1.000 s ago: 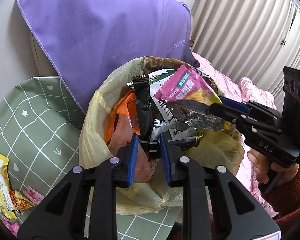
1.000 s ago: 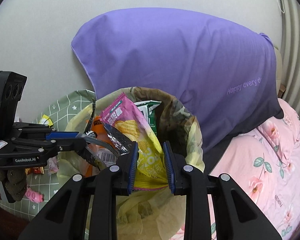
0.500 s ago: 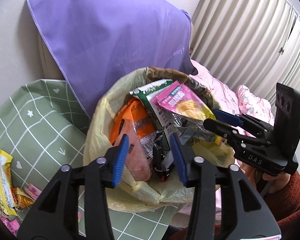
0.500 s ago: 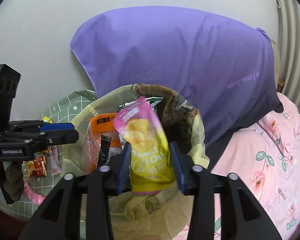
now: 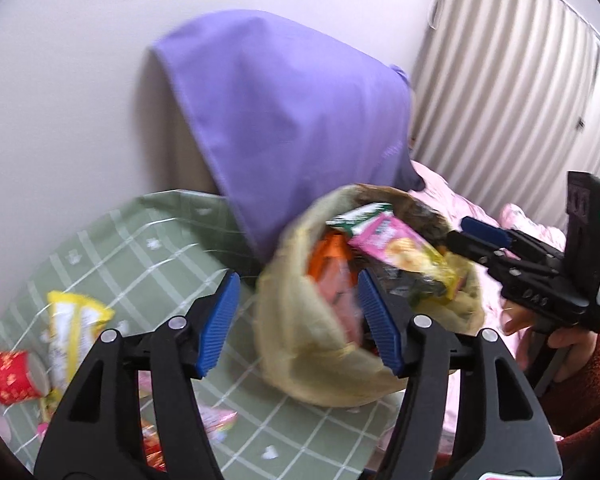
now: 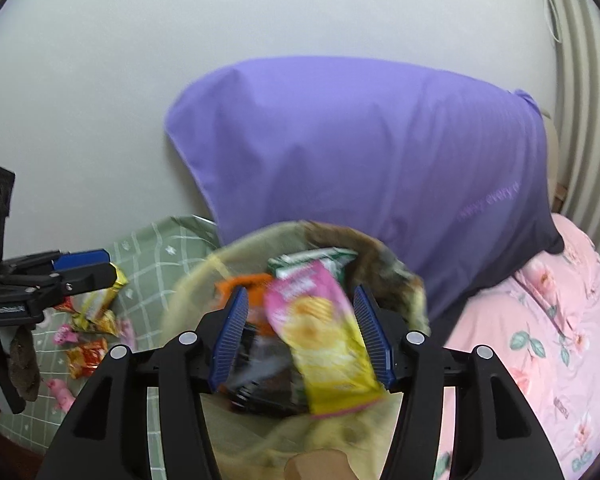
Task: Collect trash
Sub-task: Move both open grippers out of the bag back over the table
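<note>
Far left on the green checked cloth (image 5: 112, 256) lie loose wrappers (image 5: 74, 324) and a red cup (image 5: 8, 372) — uncollected trash, by the look of it, near the table's left edge. The left gripper (image 5: 296, 324) hangs above the cloth with jaws wide apart and nothing between them, just left of the yellow trash bag (image 5: 300, 344); open cloth lies between it and the wrappers, so a reach leftward appears unobstructed. The bag stands at the cloth's right edge, mouth up, stuffed full; a pink-and-yellow chip packet (image 6: 320, 336) sits on top and sticks out past the rim, so further items may spill. The right gripper (image 6: 300, 336) hovers over the bag mouth, jaws apart either side of the packet, not touching it. Behind, a purple cloth (image 6: 360, 152) drapes close to the bag's far rim — little room there. Right of the bag lies pink floral bedding (image 6: 548, 328).
</note>
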The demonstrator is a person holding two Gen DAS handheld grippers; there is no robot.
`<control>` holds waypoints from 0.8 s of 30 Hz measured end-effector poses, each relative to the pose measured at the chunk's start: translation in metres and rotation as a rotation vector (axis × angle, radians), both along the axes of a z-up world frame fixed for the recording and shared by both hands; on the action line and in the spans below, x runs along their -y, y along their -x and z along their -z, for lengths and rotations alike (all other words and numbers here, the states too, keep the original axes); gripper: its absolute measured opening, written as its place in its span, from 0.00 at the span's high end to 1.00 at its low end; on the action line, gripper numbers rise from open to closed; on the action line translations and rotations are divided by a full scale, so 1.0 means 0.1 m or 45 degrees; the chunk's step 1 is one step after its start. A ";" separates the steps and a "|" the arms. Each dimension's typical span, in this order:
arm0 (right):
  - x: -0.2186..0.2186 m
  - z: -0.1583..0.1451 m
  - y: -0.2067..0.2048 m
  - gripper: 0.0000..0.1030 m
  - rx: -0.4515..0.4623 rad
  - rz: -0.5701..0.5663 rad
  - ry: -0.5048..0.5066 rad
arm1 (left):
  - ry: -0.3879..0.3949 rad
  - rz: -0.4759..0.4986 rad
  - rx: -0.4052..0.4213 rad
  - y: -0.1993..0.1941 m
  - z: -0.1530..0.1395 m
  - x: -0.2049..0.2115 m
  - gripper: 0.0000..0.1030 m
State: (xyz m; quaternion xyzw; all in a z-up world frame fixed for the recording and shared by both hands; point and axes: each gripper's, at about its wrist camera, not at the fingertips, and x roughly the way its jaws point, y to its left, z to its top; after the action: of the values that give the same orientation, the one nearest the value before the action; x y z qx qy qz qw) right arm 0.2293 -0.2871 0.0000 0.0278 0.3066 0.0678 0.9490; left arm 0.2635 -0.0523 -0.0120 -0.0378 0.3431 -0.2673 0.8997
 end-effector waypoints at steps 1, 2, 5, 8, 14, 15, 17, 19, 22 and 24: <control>-0.07 -0.02 -0.01 0.49 0.007 -0.029 -0.002 | -0.001 -0.024 -0.002 0.01 0.02 -0.07 0.43; -0.14 -0.03 -0.02 0.49 0.008 -0.056 -0.005 | -0.002 -0.059 -0.006 0.02 0.04 -0.18 0.43; -0.40 -0.06 -0.07 0.49 0.015 -0.157 -0.001 | -0.008 -0.174 -0.013 0.06 0.12 -0.52 0.43; -0.70 -0.09 -0.14 0.49 0.005 -0.248 0.015 | 0.004 -0.316 -0.029 0.14 0.21 -0.96 0.43; -1.19 -0.16 -0.20 0.49 0.029 -0.352 0.066 | -0.030 -0.717 0.039 0.39 0.33 -2.01 0.43; -1.28 -0.17 -0.20 0.49 0.031 -0.372 0.068 | -0.031 -0.775 0.047 0.43 0.35 -2.19 0.43; -1.40 -0.16 -0.20 0.49 0.027 -0.398 0.073 | -0.032 -0.914 0.048 0.49 0.40 -2.61 0.42; -1.53 -0.13 -0.21 0.49 0.012 -0.435 0.059 | 0.012 -0.986 0.025 0.50 0.47 -2.96 0.35; -1.72 -0.07 -0.22 0.49 -0.015 -0.479 0.044 | 0.051 -0.992 -0.069 0.36 0.62 -3.31 0.34; -1.85 -0.04 -0.20 0.49 -0.028 -0.517 0.050 | 0.023 -0.983 -0.114 0.23 0.72 -3.42 0.34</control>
State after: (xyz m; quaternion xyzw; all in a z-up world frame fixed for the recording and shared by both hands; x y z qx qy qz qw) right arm 0.2493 -0.1017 0.0040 -0.0523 0.3175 0.2514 0.9128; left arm 0.2405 0.2900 -0.0838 -0.1835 0.3403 0.0898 0.9178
